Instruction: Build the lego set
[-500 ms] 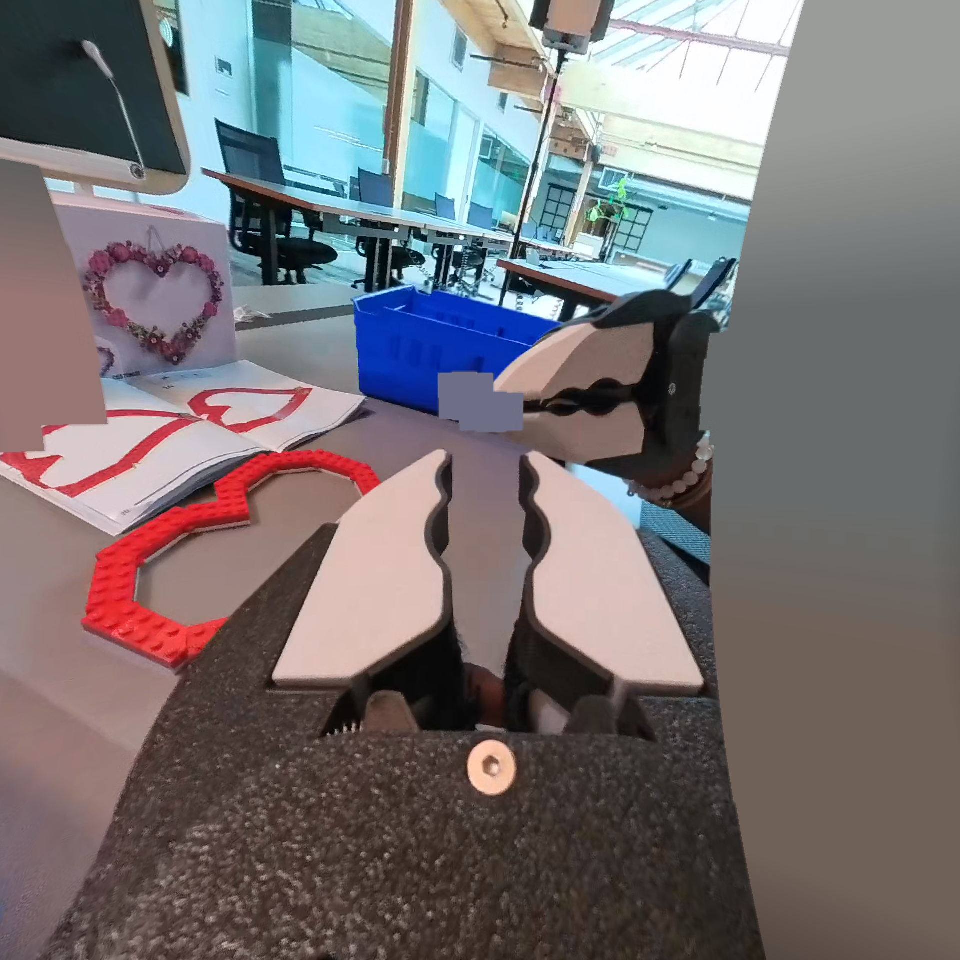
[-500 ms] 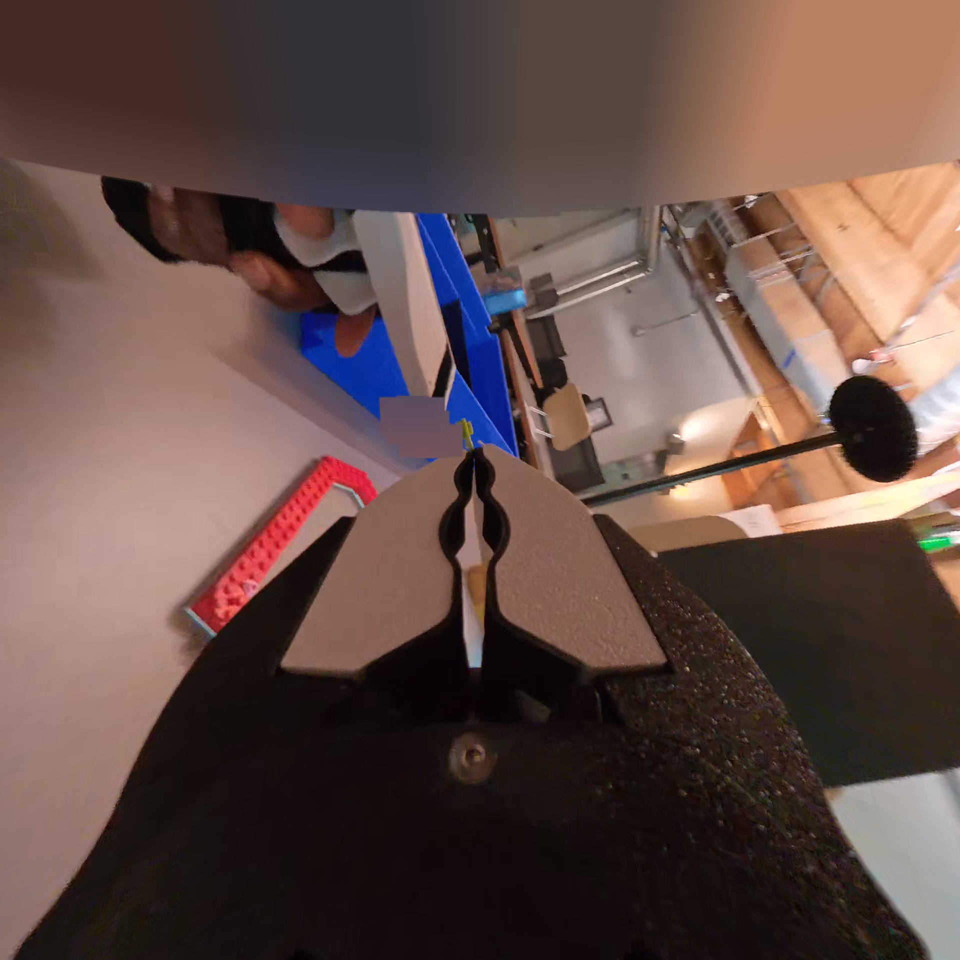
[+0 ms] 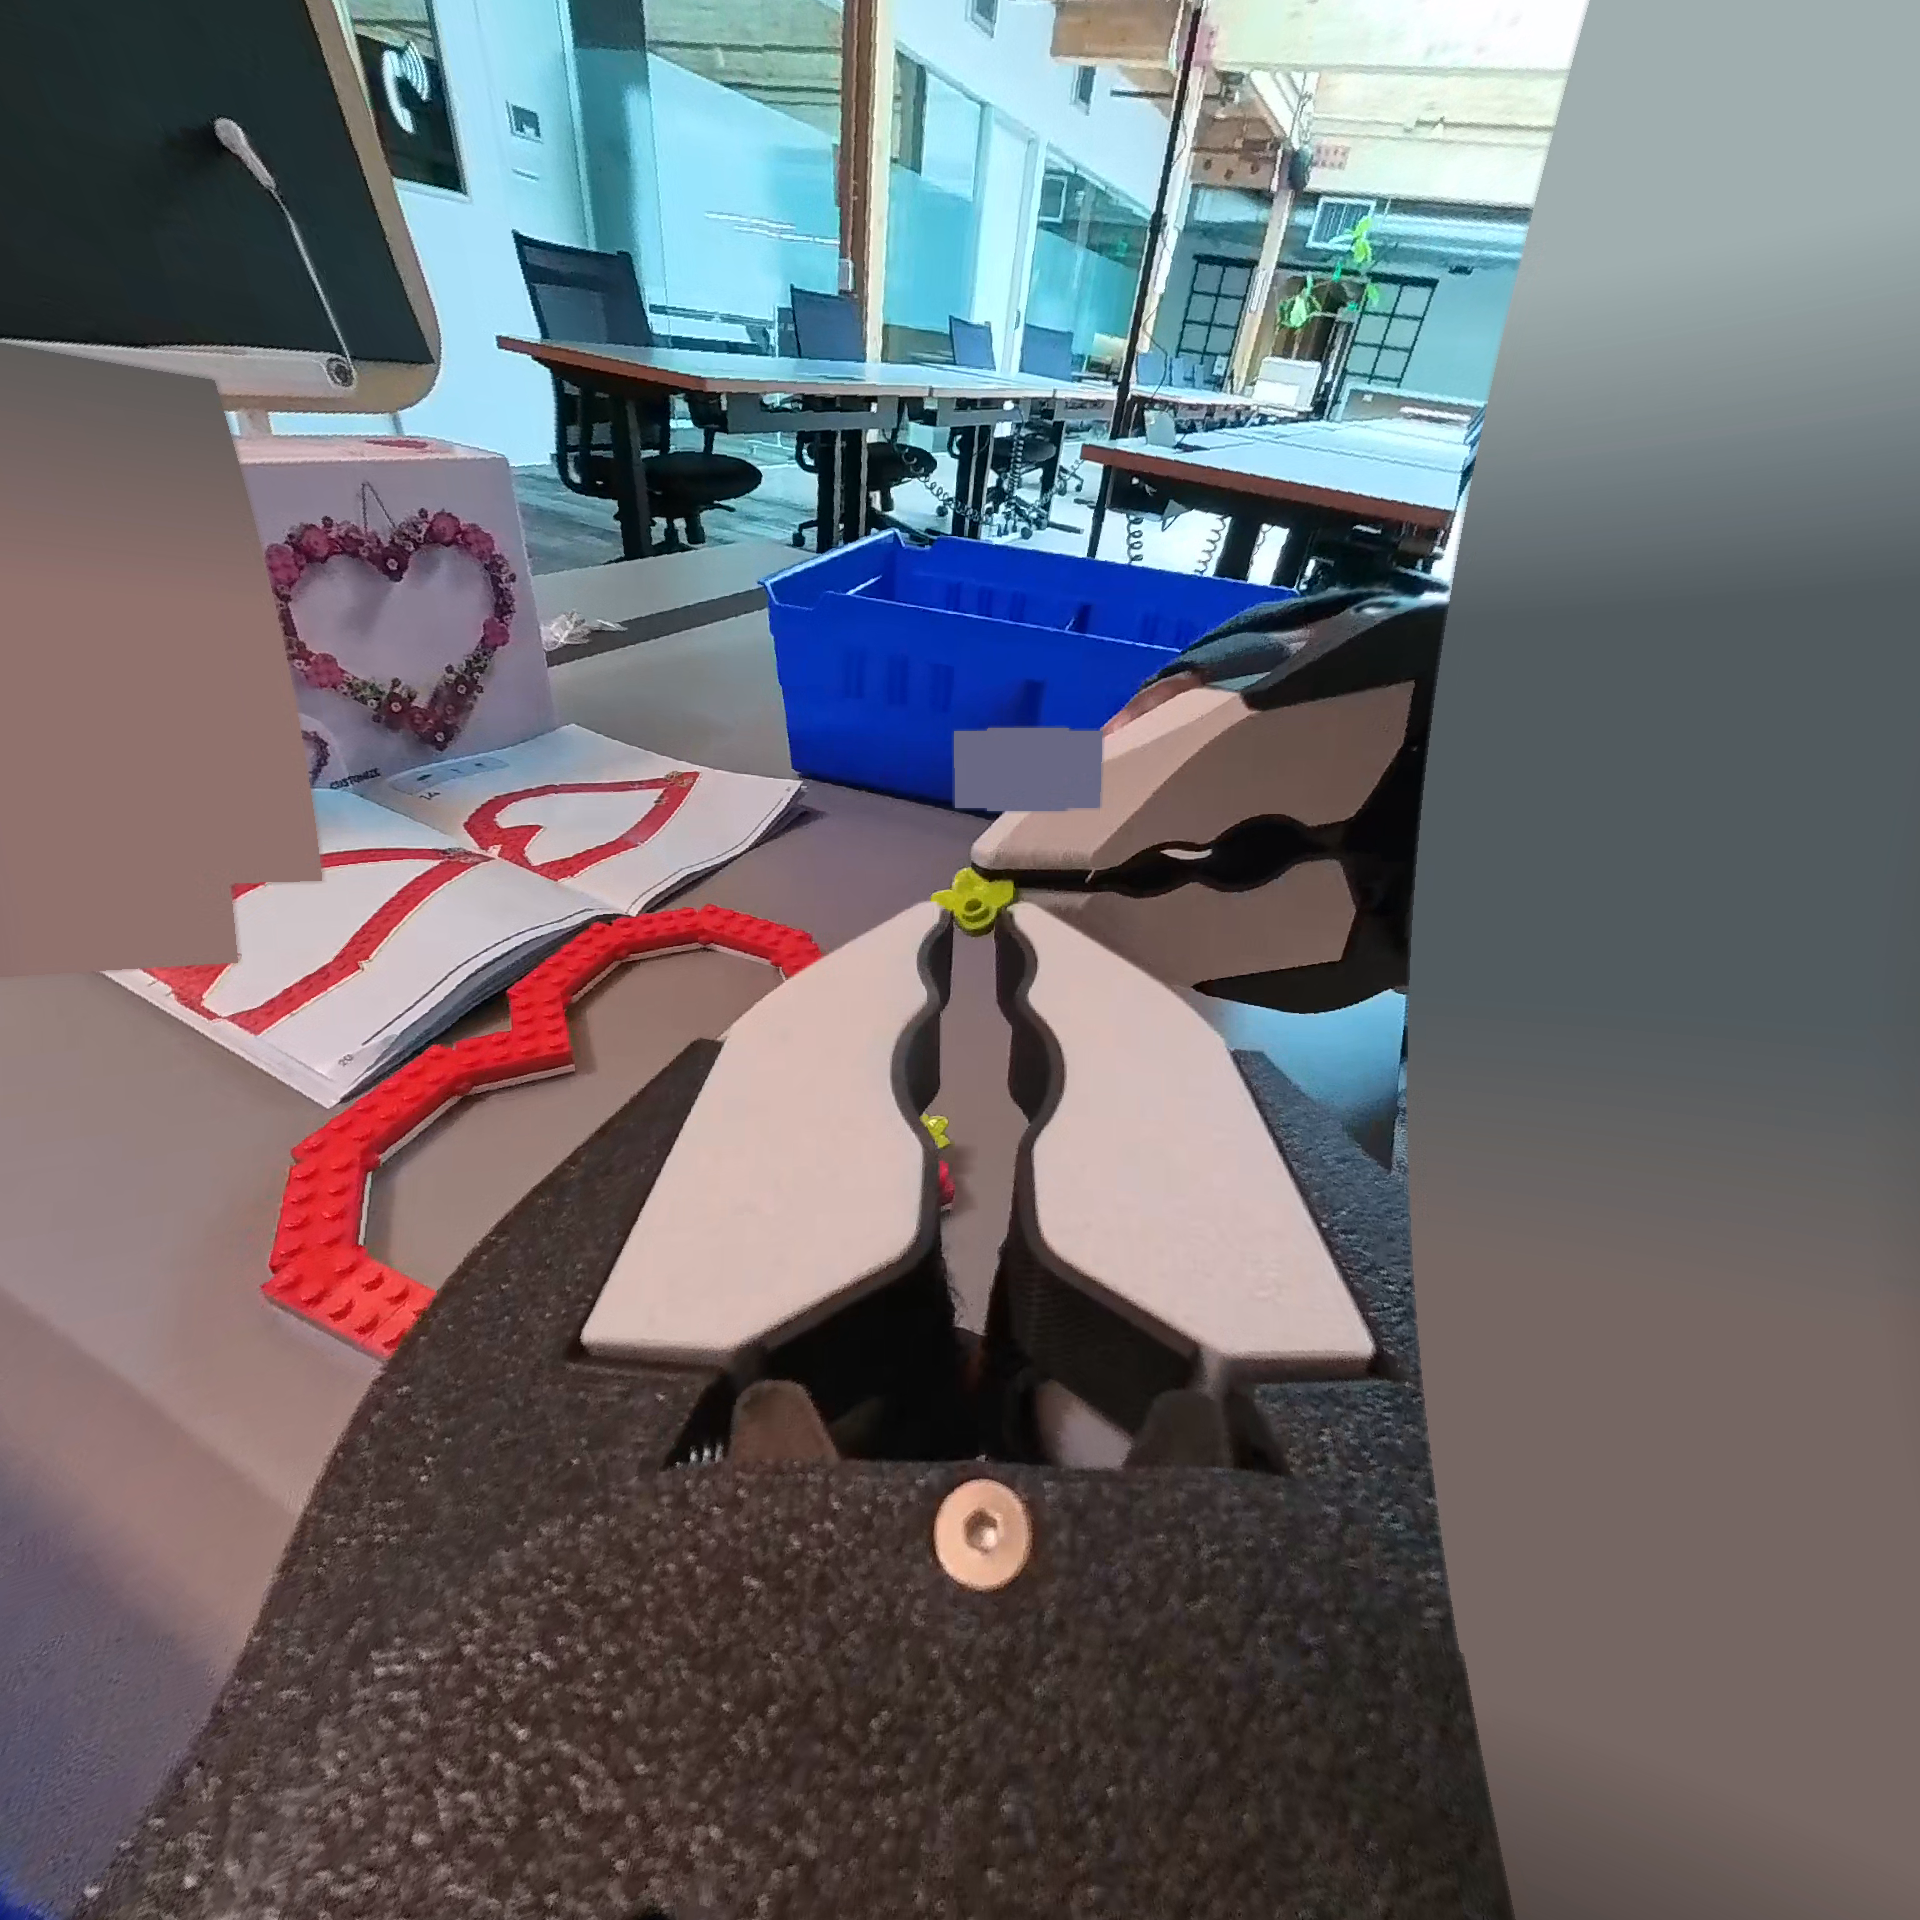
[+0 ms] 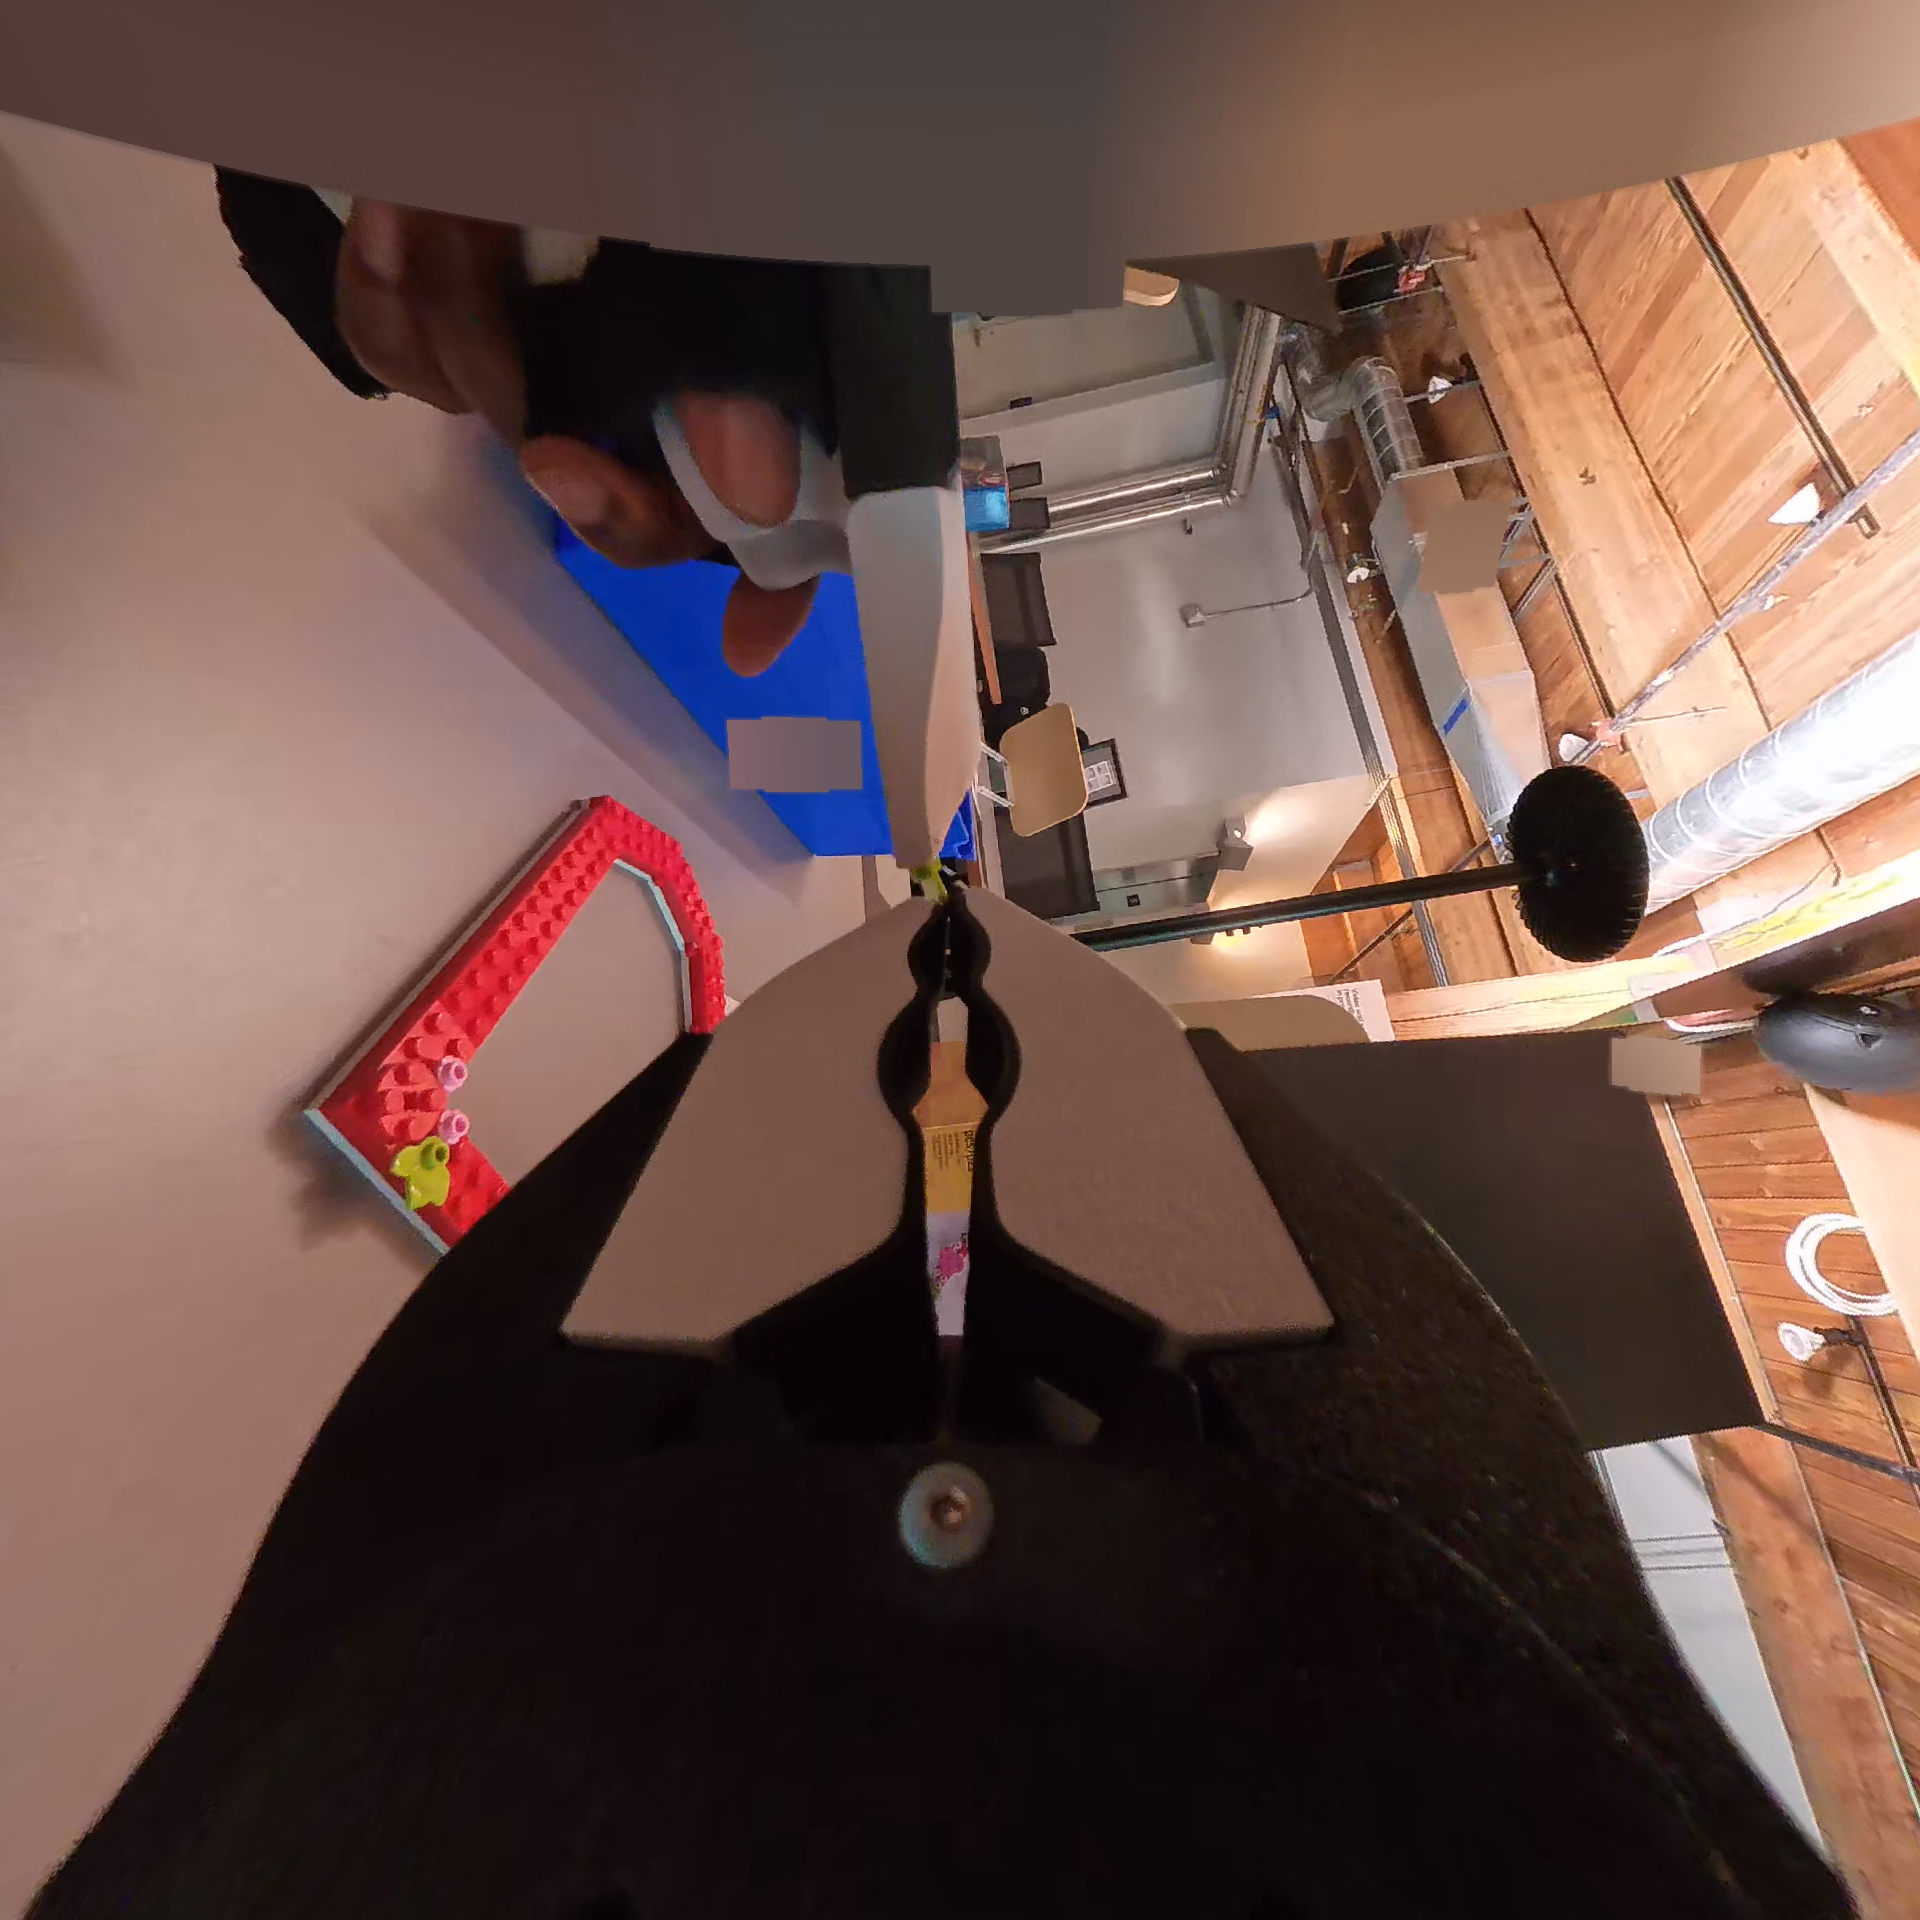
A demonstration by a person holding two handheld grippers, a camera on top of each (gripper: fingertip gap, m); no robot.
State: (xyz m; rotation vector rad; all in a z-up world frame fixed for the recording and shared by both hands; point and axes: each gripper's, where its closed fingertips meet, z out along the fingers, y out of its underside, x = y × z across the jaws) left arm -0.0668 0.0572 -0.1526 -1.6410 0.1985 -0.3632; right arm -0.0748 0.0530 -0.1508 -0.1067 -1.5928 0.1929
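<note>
We see both grippers meet tip to tip on a lime piece [image 3: 972,900] above the table [image 3: 156,1299]. The right gripper [image 4: 943,902] pinches it with jaws pressed together; the left gripper [image 3: 972,920] has its tips narrowed onto the same piece. The red heart frame [image 3: 436,1101] lies below left, beside the booklet [image 3: 436,935] and near the blue bin [image 3: 935,675].

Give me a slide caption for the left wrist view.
Two hand-held grippers meet at a lime-green piece above the red heart frame.
</note>
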